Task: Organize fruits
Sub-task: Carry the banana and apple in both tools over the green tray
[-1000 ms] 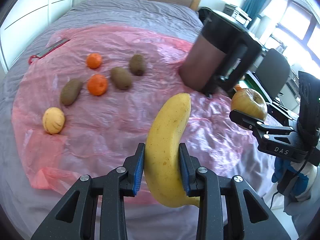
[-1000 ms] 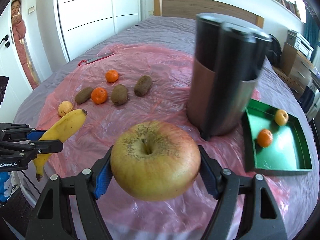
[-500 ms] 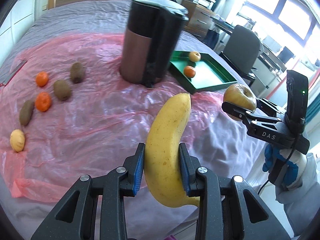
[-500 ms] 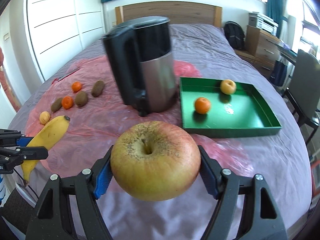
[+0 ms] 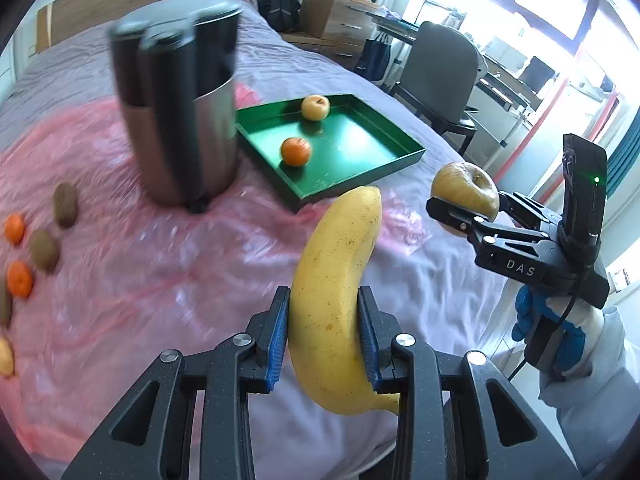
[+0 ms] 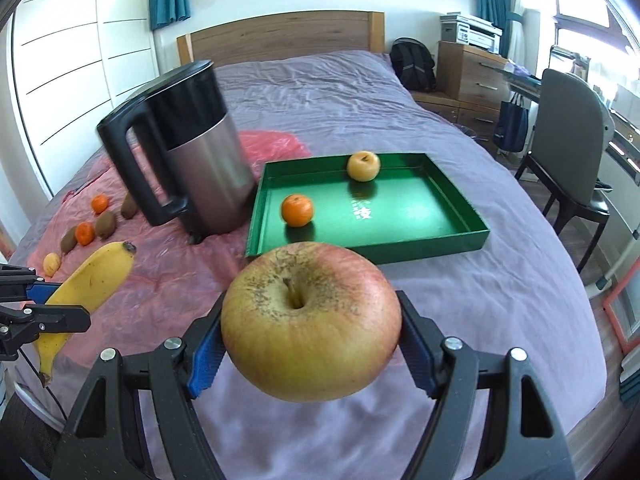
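Observation:
My left gripper (image 5: pixel 323 334) is shut on a yellow banana (image 5: pixel 334 292), held up over the near edge of the bed. My right gripper (image 6: pixel 310 346) is shut on a large yellow-red apple (image 6: pixel 310 320); the same apple (image 5: pixel 466 194) shows at the right of the left wrist view. A green tray (image 6: pixel 476 236) lies on the bed ahead, holding an orange (image 6: pixel 297 210) and a small yellow apple (image 6: pixel 363 165). Several kiwis (image 6: pixel 105 224), oranges (image 6: pixel 84 233) and one pale yellow fruit (image 6: pixel 52 263) lie on the pink plastic sheet (image 6: pixel 160 280) at far left.
A steel and black kettle (image 6: pixel 188 148) stands just left of the tray. The bed has a purple cover (image 6: pixel 460 300). A grey chair (image 6: pixel 572 152), a wooden drawer unit (image 6: pixel 468 72) and a backpack (image 6: pixel 412 64) stand to the right of the bed.
Both grippers swung rightward with their fruit. The tray has come from the right edge to straight ahead, and the loose fruit has slid to the far left.

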`<state>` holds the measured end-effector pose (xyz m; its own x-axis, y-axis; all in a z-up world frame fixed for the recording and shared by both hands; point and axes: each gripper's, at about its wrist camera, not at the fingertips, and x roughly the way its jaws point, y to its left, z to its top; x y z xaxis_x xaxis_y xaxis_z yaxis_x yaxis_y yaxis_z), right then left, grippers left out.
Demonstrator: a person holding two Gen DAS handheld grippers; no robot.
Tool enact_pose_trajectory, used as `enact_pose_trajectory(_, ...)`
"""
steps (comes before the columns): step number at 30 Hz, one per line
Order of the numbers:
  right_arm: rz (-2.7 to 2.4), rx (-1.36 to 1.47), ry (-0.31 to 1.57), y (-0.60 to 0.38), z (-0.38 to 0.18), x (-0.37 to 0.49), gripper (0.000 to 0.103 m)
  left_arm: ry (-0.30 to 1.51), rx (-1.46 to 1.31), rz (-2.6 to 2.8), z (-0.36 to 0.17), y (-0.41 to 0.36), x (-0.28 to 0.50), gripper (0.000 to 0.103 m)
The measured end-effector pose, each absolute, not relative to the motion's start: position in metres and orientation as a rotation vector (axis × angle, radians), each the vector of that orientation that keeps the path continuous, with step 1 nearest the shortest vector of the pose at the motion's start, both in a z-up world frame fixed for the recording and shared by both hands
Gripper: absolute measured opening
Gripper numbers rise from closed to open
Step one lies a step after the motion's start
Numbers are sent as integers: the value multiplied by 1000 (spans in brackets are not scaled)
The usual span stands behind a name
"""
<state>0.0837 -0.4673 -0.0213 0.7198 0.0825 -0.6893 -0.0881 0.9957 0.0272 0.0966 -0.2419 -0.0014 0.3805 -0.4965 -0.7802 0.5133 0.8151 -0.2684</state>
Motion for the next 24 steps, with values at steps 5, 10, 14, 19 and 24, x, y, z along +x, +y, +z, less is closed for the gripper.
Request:
enact_pose_trajectory(5,54,-3,732,-494,-17,109,103,963,38,-661,5,-286,134,28)
enact_pose_trajectory(10,24,-18,709,-523,-16,147,103,959,59,-638,-2,-325,179,28)
enact_pose_trajectory(14,4,-18,701,-546,-22,186,103,971,90,-630,-15,-355,212,28)
enact_pose_trajectory(19,-19,-12,718,-568,-41,230,103,992,162,-618,-39,-390,241,28)
enact_pose_trajectory(24,-40,5,755,-581,-70,258,103,1014,221,-595,-66,-406,255,28)
